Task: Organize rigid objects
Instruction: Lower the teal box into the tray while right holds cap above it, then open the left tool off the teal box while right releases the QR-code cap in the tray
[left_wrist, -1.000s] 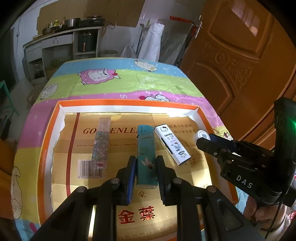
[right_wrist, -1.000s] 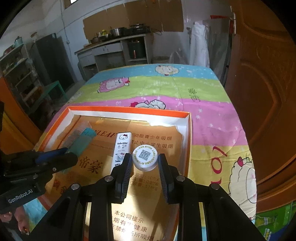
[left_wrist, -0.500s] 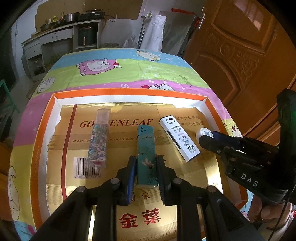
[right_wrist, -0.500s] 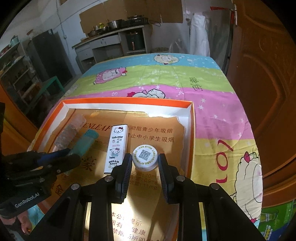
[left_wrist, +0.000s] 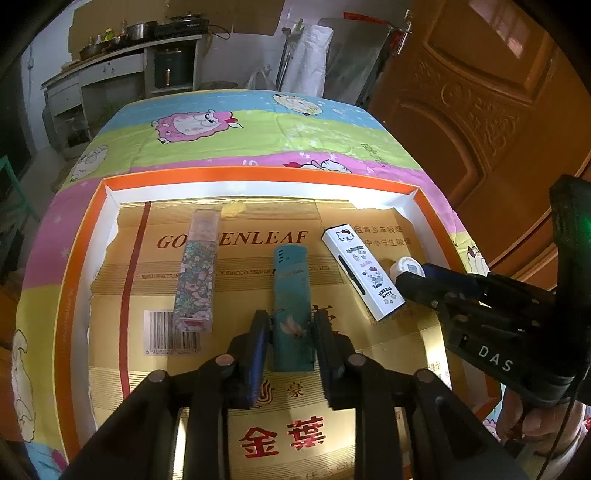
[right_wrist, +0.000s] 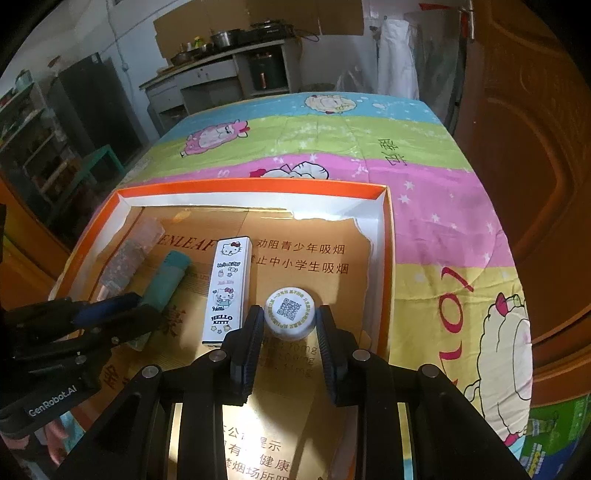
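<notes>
I take the orange-rimmed box (left_wrist: 79, 236) as my landmark; it lies on the striped cartoon sheet (right_wrist: 424, 206), and its floor is gold printed cardboard.

My left gripper (left_wrist: 290, 334) is low over the near middle of the box floor. Its jaws are opening now. The teal lighter (left_wrist: 291, 295) lies flat between them, and I see a thin gap on each side, so the pads do not press it.

My right gripper (right_wrist: 289, 325) is near the right wall of the box. Its jaws are narrow and they clamp the white round cap (right_wrist: 290, 312), which shows a QR code on its top. I cannot tell if the cap touches the floor.

Inside the box, left of the teal lighter, lies the floral lighter (left_wrist: 197, 273), well apart from it. To the right of the teal lighter lies the white Hello Kitty lighter (left_wrist: 364, 273), a little slanted. In the right wrist view this white lighter (right_wrist: 229, 291) is just beside the cap, on its left.
</notes>
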